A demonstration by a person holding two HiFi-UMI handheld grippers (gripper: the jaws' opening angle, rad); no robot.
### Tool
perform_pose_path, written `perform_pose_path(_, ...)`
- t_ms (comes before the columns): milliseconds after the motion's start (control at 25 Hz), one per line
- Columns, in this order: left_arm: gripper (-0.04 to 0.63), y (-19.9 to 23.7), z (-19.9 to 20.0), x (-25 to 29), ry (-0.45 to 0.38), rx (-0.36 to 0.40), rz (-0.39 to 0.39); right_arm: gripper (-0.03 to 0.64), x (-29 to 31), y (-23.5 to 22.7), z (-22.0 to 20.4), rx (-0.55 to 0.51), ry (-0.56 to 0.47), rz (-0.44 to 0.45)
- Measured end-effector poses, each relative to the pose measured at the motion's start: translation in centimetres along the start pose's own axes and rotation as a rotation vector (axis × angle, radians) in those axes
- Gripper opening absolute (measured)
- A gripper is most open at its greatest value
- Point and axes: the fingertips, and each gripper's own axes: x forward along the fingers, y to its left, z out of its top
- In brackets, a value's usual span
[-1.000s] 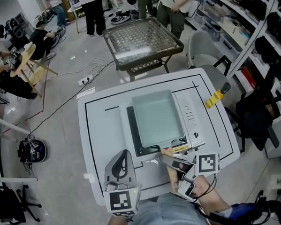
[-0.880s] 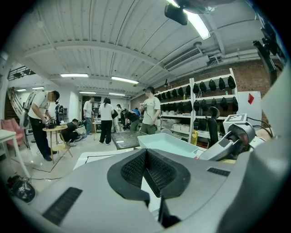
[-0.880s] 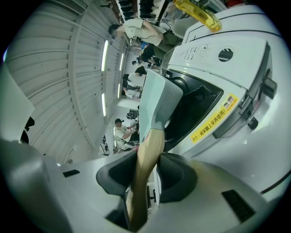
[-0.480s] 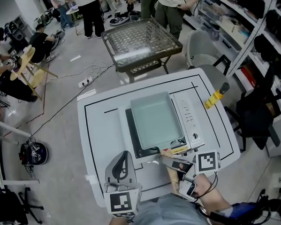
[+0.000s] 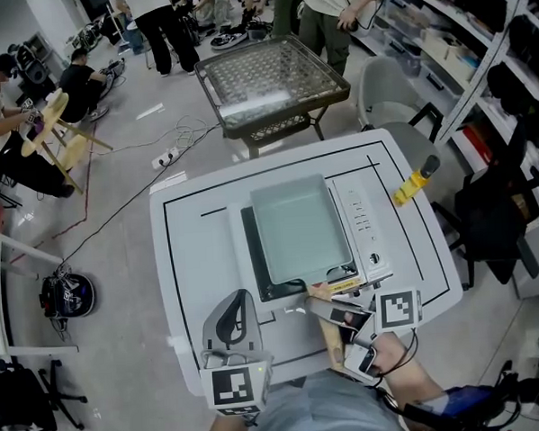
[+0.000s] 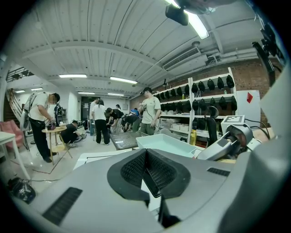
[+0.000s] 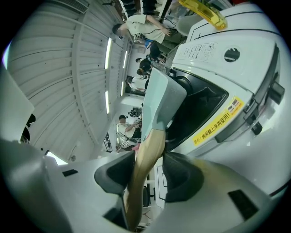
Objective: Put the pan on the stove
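A pale green square pan rests on the black top of a white stove in the middle of the white table. Its wooden handle points toward me and runs between the jaws of my right gripper. In the right gripper view the jaws are opening: the handle lies against one pad, with a gap to the other. My left gripper rests near the table's front edge, left of the handle. It is shut with nothing in it.
A yellow-handled tool lies at the table's right edge. A glass-topped table stands beyond the far edge and a grey chair at the far right corner. Shelves line the right wall. Several people stand or sit further back.
The pan, the stove and both grippers stay where they were. Only people in the background have shifted.
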Motion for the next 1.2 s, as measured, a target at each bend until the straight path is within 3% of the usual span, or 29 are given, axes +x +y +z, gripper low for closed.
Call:
perform_pose_path(360, 0.018, -0.7, 0.1, 0.1, -0.003, 0.005, -0.011, 0.202, -0.4, 0.2, -0.5, -0.023, 0.006, 0.02)
perform_pose_path(800, 0.018, -1.1, -0.2, -0.4, 0.024, 0.032, -0.016, 0.213, -2.9, -0.2, 0.0, -0.041, -0.061, 0.011)
perform_pose_path(1040, 0.018, -2.1, 0.6, -1.1, -0.001, 0.066, -0.032, 0.213, -7.0, -0.8, 1.0, -0.062, -0.177, -0.02)
perform_pose_path(1200, 0.018, -2.5, 2.6, -2.0, -0.031, 0.083, -0.033, 0.213, -11.2, -1.1, 2.7, -0.184, -0.325, -0.167)
